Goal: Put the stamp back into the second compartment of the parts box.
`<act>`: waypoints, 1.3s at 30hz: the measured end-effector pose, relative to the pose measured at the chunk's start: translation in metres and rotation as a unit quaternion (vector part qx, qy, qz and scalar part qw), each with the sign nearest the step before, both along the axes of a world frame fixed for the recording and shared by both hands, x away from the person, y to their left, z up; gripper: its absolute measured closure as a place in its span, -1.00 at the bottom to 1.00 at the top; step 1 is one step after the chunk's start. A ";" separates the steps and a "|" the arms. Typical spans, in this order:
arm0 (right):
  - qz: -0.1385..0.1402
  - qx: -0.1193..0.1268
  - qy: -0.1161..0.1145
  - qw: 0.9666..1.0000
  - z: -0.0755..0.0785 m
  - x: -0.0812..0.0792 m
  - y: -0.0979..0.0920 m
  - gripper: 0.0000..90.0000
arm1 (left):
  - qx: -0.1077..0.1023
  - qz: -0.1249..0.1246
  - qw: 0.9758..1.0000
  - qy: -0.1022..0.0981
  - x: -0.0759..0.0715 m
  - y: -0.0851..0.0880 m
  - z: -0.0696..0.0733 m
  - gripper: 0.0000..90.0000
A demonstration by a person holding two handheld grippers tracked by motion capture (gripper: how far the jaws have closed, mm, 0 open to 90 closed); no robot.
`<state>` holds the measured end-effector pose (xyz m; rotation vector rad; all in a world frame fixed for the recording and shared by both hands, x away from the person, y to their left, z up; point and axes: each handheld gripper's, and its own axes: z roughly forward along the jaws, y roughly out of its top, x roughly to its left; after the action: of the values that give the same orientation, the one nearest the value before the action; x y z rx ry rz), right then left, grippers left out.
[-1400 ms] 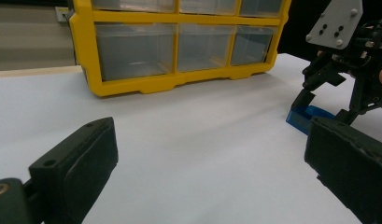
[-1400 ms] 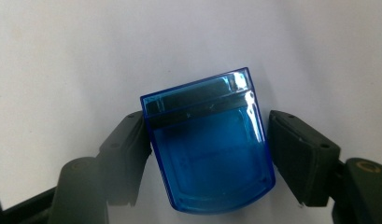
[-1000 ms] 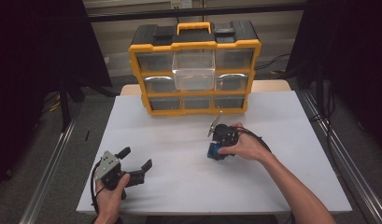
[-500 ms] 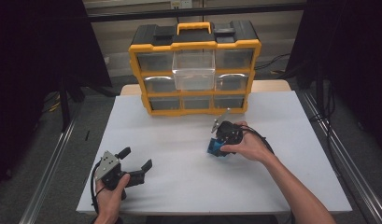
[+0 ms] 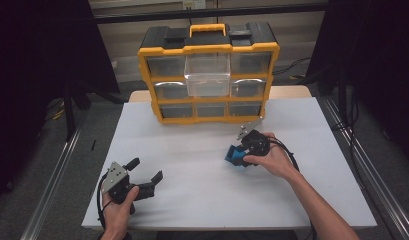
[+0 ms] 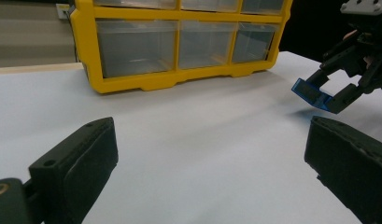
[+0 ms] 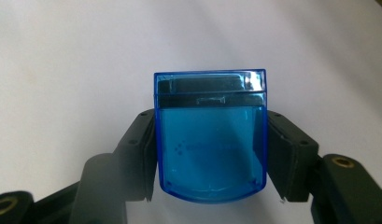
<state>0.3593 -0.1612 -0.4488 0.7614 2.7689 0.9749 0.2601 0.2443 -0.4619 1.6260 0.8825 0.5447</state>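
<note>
We cannot read the faint print on the blue box (image 7: 210,140) at the centre of the right gripper view; its near edge runs close to the bottom of the frame. In the left gripper view the yellow organizer (image 6: 179,46) is cut off by the top edge, so we see just its lower drawers, and their contents are too murky to tell. In the high view, the right hand (image 5: 272,157) right of centre covers most of the right gripper (image 5: 240,156).

blue case (image 7: 209,140): glossy clear plastic | table (image 5: 192,160): matt white | organizer (image 5: 208,75): yellow plastic
</note>
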 end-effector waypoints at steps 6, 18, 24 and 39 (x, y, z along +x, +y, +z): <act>-0.026 0.017 -0.016 0.999 0.003 -0.005 -0.011 -0.07 | 0.001 0.001 1.000 0.000 0.000 -0.001 0.000 -0.94; -0.050 0.091 -0.046 0.993 0.018 -0.010 -0.024 -0.07 | 0.000 -0.002 1.000 -0.002 -0.001 -0.001 0.000 -0.94; -0.050 0.126 -0.055 0.989 0.030 -0.014 -0.028 -0.07 | 0.001 -0.001 1.000 -0.002 -0.002 -0.002 0.001 -0.94; -0.055 0.182 -0.086 0.978 0.062 -0.022 -0.042 -0.07 | -0.002 0.002 1.000 -0.001 0.000 -0.001 0.000 -0.94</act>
<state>0.3371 -0.2035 -0.3866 0.8200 2.4034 1.4712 0.2603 0.2428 -0.4617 1.6207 0.8849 0.5467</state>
